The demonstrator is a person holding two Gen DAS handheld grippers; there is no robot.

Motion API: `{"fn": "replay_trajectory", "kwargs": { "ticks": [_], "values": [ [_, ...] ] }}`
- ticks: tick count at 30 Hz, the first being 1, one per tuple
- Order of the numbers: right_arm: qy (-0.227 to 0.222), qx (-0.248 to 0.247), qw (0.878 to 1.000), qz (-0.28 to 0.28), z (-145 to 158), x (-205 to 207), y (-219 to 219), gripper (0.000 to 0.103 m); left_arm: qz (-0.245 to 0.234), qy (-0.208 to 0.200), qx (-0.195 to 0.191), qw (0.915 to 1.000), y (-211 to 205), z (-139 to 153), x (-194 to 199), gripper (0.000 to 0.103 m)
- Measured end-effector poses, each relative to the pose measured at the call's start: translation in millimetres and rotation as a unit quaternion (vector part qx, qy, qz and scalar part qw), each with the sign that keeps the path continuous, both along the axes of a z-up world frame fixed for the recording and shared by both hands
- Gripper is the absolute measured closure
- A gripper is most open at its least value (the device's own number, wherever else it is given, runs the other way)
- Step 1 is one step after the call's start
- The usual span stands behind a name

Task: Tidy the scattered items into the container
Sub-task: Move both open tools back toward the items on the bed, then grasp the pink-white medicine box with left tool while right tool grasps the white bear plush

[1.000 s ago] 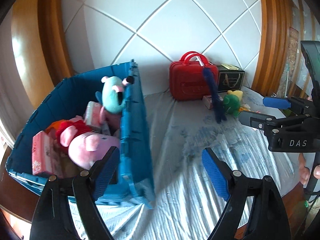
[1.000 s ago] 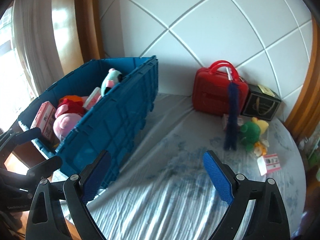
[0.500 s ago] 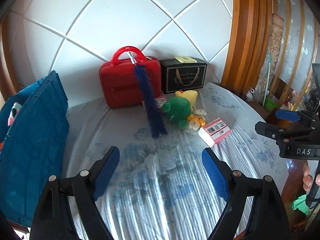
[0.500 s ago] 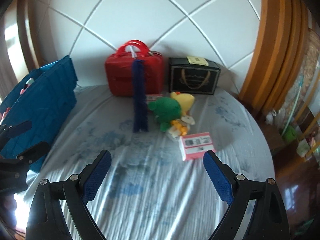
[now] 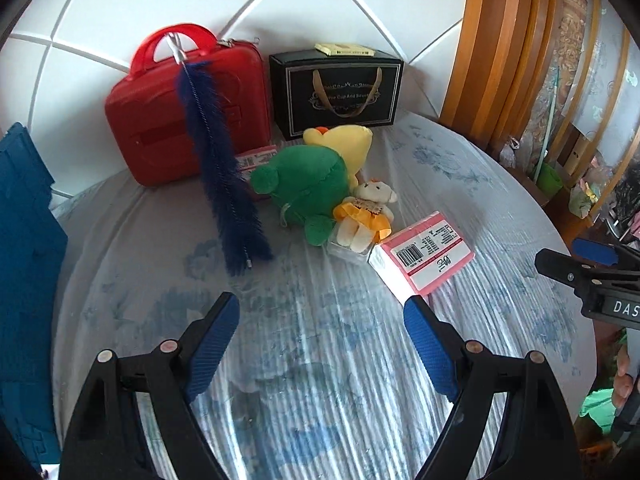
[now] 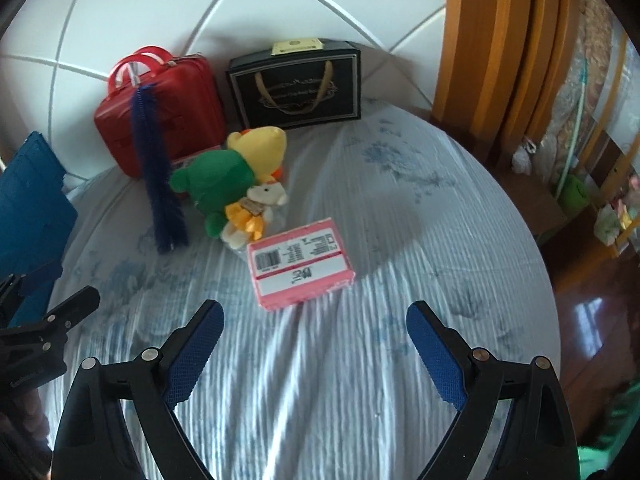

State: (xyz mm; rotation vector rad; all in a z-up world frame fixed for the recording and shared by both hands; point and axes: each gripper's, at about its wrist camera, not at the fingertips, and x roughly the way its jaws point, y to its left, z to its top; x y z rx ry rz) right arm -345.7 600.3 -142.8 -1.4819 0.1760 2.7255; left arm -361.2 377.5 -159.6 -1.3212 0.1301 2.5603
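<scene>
The blue crate [image 5: 24,248] shows only as a wall at the left edge of both views [image 6: 28,208]. Loose on the sheet lie a pink box [image 5: 424,258] [image 6: 300,264], a green plush [image 5: 304,184] [image 6: 216,180], a yellow plush [image 5: 348,144] [image 6: 262,146], a small doll in an orange dress [image 5: 366,216] [image 6: 250,212] and a dark blue fluffy brush [image 5: 224,172] [image 6: 158,176]. A second pink box [image 5: 256,158] peeks out behind the green plush. My left gripper [image 5: 320,344] is open and empty, short of the pile. My right gripper [image 6: 314,348] is open and empty, just short of the pink box.
A red case [image 5: 188,104] [image 6: 160,108] and a black gift box [image 5: 336,88] [image 6: 296,84] stand against the white padded headboard. A wooden frame [image 6: 496,60] and floor clutter lie to the right, past the bed edge.
Both grippers swung right, away from the blue crate with its toys, and moved closer to the pile of loose items. Both stayed open.
</scene>
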Motion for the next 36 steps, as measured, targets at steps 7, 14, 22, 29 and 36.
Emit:
{"fn": "replay_trajectory", "kwargs": {
  "ticks": [7, 14, 22, 29, 36],
  "values": [
    [-0.041, -0.002, 0.998, -0.048, -70.3, -54.2, 55.6, 0.035, -0.025, -0.055, 0.002, 0.9982, 52.4, -70.2, -34.5, 0.019],
    [-0.059, -0.002, 0.997, -0.048, -119.1, -93.9, 78.3, 0.035, -0.049, -0.096, 0.006, 0.9942, 95.0, -123.6, -52.9, 0.019],
    [-0.091, -0.028, 0.994, 0.055, -143.0, -94.8, 25.1, 0.036, 0.022, -0.118, -0.032, 0.9923, 36.1, -144.3, -57.7, 0.019],
    [-0.121, -0.103, 0.97, 0.185, -155.2, -67.2, -63.9, 0.036, 0.148, -0.086, -0.076, 0.9823, -49.9, -132.0, -55.2, 0.019],
    [-0.068, -0.083, 0.986, 0.132, -123.3, -52.2, -46.4, 0.036, 0.145, -0.065, -0.022, 0.9871, -52.9, -97.8, -31.5, 0.019]
  ]
}}
